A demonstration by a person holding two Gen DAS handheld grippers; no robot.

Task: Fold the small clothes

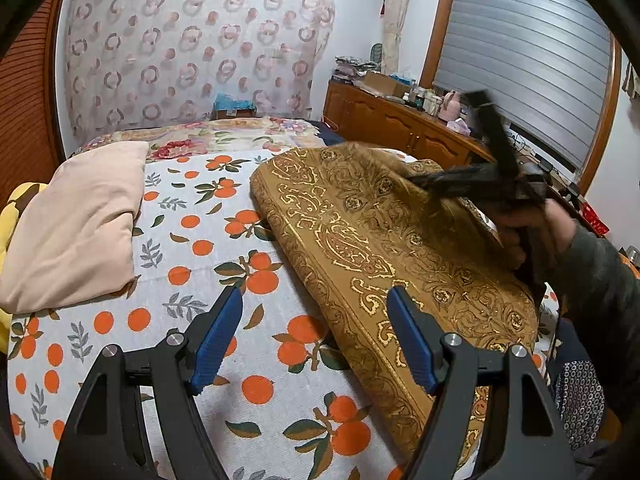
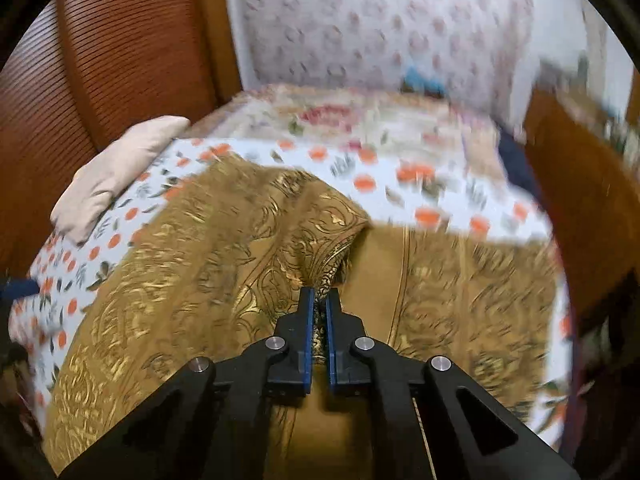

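A gold-brown cloth with an ornate gold pattern point(image 1: 384, 240) lies on the bed, spread to the right of centre. My left gripper point(image 1: 316, 300) is open and empty, hovering above the sheet at the cloth's near left edge. My right gripper point(image 2: 319, 294) is shut on a fold of the cloth point(image 2: 224, 240) and lifts it, so one flap is raised over the plain inner side. In the left wrist view the right gripper point(image 1: 412, 179) shows blurred at the cloth's far right, held by a hand.
The bed has a white sheet with orange fruit print point(image 1: 192, 240). A pale pink pillow point(image 1: 76, 224) lies at the left. A wooden cabinet point(image 1: 400, 120) with clutter stands to the right, under a shuttered window. A patterned curtain point(image 1: 192, 40) hangs behind.
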